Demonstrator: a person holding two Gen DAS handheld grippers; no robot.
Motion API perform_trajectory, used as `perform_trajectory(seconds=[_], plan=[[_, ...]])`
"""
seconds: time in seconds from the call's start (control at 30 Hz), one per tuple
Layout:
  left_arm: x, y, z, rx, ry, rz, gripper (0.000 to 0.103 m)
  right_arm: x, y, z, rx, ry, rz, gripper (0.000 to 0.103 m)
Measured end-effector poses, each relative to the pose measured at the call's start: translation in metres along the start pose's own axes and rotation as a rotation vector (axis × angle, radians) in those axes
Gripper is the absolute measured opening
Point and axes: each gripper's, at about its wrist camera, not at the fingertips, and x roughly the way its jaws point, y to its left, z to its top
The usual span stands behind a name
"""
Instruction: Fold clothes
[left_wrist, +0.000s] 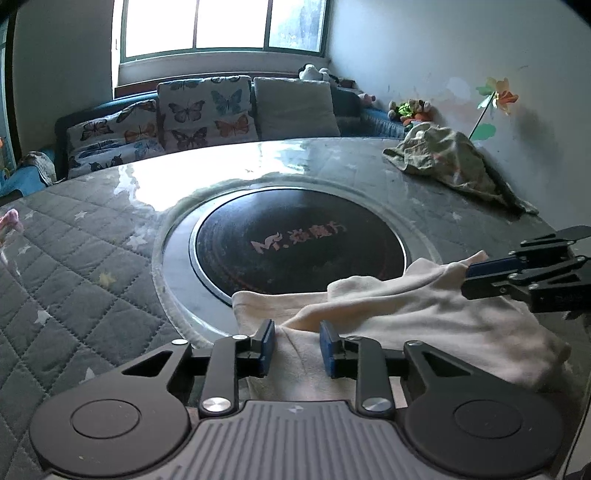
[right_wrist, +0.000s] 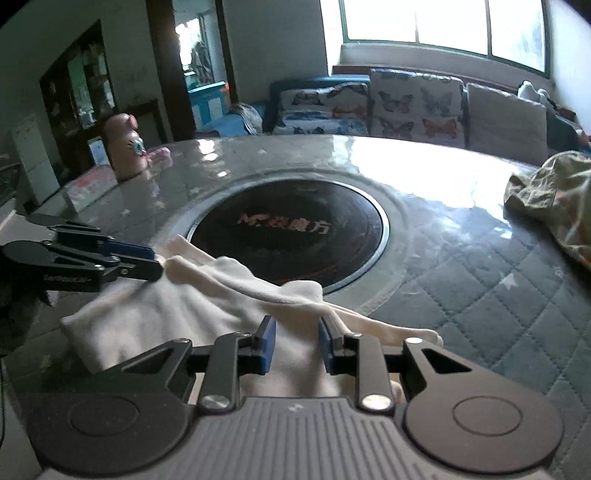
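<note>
A round table (left_wrist: 92, 240) fills both views, covered in grey quilted fabric stitched in diamonds with pale stars, under a glossy clear sheet that throws back the window light. At its centre sits a round black glass hob (left_wrist: 299, 240) in a thin metal ring, with faded pink lettering across it. Behind the table stands a sofa with butterfly-print cushions (left_wrist: 207, 110) and one plain grey cushion. On the table's near side lies the cream garment (left_wrist: 424, 317) — soft, thick knit cloth, crumpled into loose folds, its upper edge just overlapping the hob's ring. A second garment, an olive-green printed heap (left_wrist: 447, 158), lies bunched well apart by the wall. The left gripper (left_wrist: 297, 349) has black linked arms and blue pads; its jaws stand apart with a raised fold of the cream cloth running up between them, and whether the pads press on it I cannot tell. The right gripper (right_wrist: 297, 349), built the same, shows a ridge of the cloth between its parted blue pads — in the left wrist view its tips (left_wrist: 476, 275) appear nipped on a corner of the cream garment, lifting it into a small peak.
</note>
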Motion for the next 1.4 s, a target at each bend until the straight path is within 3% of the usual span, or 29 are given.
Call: perform_trajectory(seconds=[0.23, 0.4, 0.63, 0.9, 1.03, 1.13, 1.3, 1.4], plan=[[0.003, 0.001, 0.004, -0.018, -0.008, -0.005, 0.029, 0.007, -0.002, 0.002, 0.016, 0.002, -0.036, 0.025], [0.001, -0.012, 0.010, 0.030, -0.029, -0.024, 0.030, 0.009, 0.006, 0.007, -0.007, -0.014, -0.026, 0.025], [0.027, -0.013, 0.013, 0.011, 0.028, -0.009, 0.030, 0.016, 0.006, 0.011, 0.004, -0.009, -0.043, 0.026], [0.022, -0.012, 0.012, -0.002, 0.016, 0.002, 0.032, 0.015, 0.010, 0.012, -0.008, -0.027, -0.054, 0.033], [0.016, -0.010, 0.010, -0.019, 0.013, 0.013, 0.039, 0.007, 0.016, 0.011, -0.024, -0.040, -0.051, 0.044], [0.010, -0.010, 0.009, -0.023, 0.008, 0.025, 0.049, 0.002, 0.021, 0.009, -0.036, -0.038, -0.048, 0.045], [-0.002, -0.008, 0.004, -0.034, -0.003, 0.042, 0.054, -0.006, 0.030, 0.007, -0.055, -0.042, -0.030, 0.050], [-0.008, -0.007, 0.001, -0.043, -0.010, 0.053, 0.062, -0.008, 0.038, 0.005, -0.072, -0.039, -0.015, 0.054]])
